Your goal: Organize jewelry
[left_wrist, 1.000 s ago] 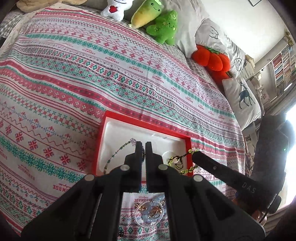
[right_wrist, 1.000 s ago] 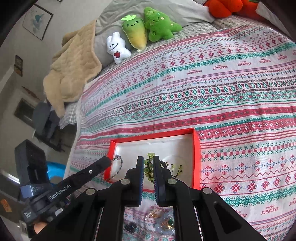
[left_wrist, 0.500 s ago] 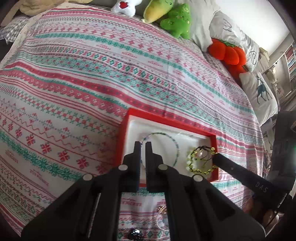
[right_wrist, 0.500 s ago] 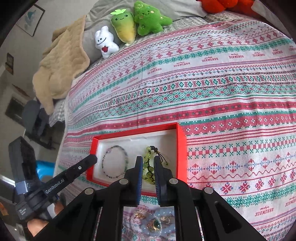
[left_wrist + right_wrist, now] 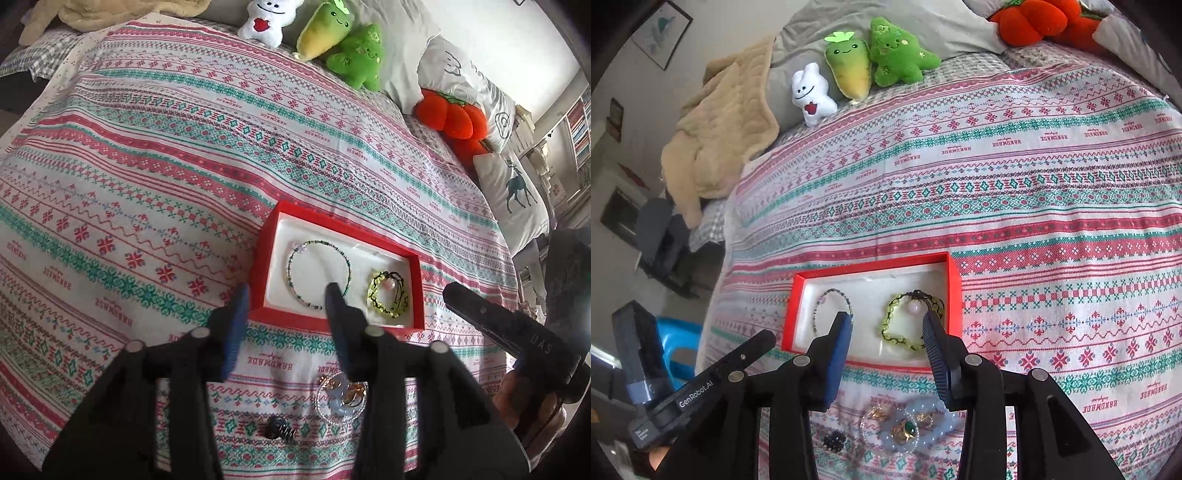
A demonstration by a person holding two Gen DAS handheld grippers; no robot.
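Note:
A red jewelry box (image 5: 416,295) (image 5: 955,291) with a white lining lies on the patterned bedspread. In it lie a thin dark beaded bracelet (image 5: 295,258) (image 5: 829,295) on the left and a yellow-green beaded bracelet (image 5: 376,297) (image 5: 894,325) with a pink bead on the right. My left gripper (image 5: 284,291) is open and empty above the box's near edge. My right gripper (image 5: 886,321) is open and empty, its fingers either side of the green bracelet. A pale blue ring with gold pieces (image 5: 343,400) (image 5: 908,424) and a small dark item (image 5: 279,432) (image 5: 833,441) lie on the bedspread nearer than the box.
Plush toys (image 5: 868,66) and a beige blanket (image 5: 720,129) lie at the bed's far end, with an orange plush (image 5: 454,118) and pillows (image 5: 517,192) to the right. The left bed edge drops to a dark chair (image 5: 661,236).
Both grippers opened and pulled back from the box. The thin beaded bracelet and the green bracelet now lie released in the box.

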